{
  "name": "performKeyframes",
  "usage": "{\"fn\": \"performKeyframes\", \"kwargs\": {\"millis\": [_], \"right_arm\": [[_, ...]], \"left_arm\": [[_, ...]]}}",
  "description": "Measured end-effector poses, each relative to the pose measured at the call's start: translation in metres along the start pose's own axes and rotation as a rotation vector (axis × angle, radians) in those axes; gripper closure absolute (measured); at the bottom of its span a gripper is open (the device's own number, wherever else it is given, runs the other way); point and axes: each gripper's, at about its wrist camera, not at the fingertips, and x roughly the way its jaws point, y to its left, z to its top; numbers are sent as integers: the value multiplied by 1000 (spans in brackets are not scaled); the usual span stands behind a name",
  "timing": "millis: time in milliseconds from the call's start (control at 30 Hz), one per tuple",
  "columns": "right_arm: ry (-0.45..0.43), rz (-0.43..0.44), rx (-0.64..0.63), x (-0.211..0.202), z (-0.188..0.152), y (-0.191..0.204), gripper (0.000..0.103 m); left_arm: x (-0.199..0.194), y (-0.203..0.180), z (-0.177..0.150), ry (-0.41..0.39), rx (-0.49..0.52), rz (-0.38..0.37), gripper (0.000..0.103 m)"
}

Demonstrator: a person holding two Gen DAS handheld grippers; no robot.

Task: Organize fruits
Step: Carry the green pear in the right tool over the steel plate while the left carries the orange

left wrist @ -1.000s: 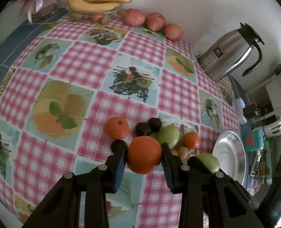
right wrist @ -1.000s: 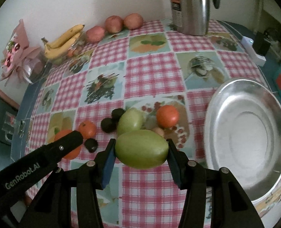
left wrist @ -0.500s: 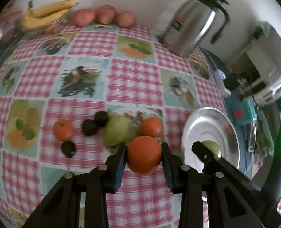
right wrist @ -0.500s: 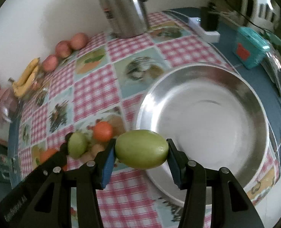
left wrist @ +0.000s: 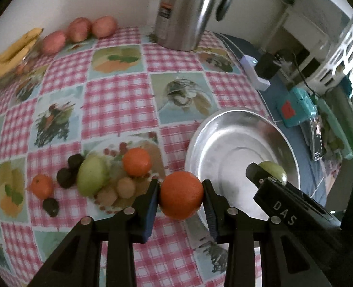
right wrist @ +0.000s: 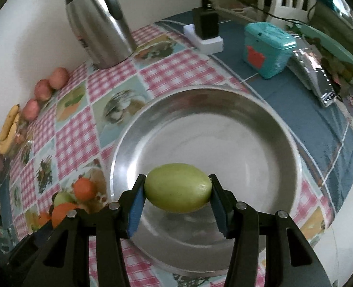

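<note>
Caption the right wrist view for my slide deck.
Right tool holds a green fruit over an empty metal bowl.

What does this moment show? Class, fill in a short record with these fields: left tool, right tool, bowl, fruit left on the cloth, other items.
left tool: left tool shut on an orange, just beside the bowl's rim
right tool: right tool shut on a green fruit, above the bowl
bowl: metal bowl, nothing lying in it
fruit left on the cloth: green fruit, two oranges, dark and brown small fruit
other items: steel jug, bananas, three red fruits near the wall
</note>
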Motion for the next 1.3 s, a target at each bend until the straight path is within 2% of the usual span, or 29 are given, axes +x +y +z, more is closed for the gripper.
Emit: {"fn": "performKeyframes", "kwargs": {"millis": [500, 933, 1300], "right_arm": [[21, -83, 122, 12, 4, -44, 50], [67, -80, 146, 19, -2, -48, 50], [84, -102, 152, 20, -4, -47, 50]], "left_arm": [[33, -34, 8, 19, 41, -52, 65], [44, -29, 2, 61, 9, -92, 65], [47, -30, 1, 71, 21, -81, 64]]}}
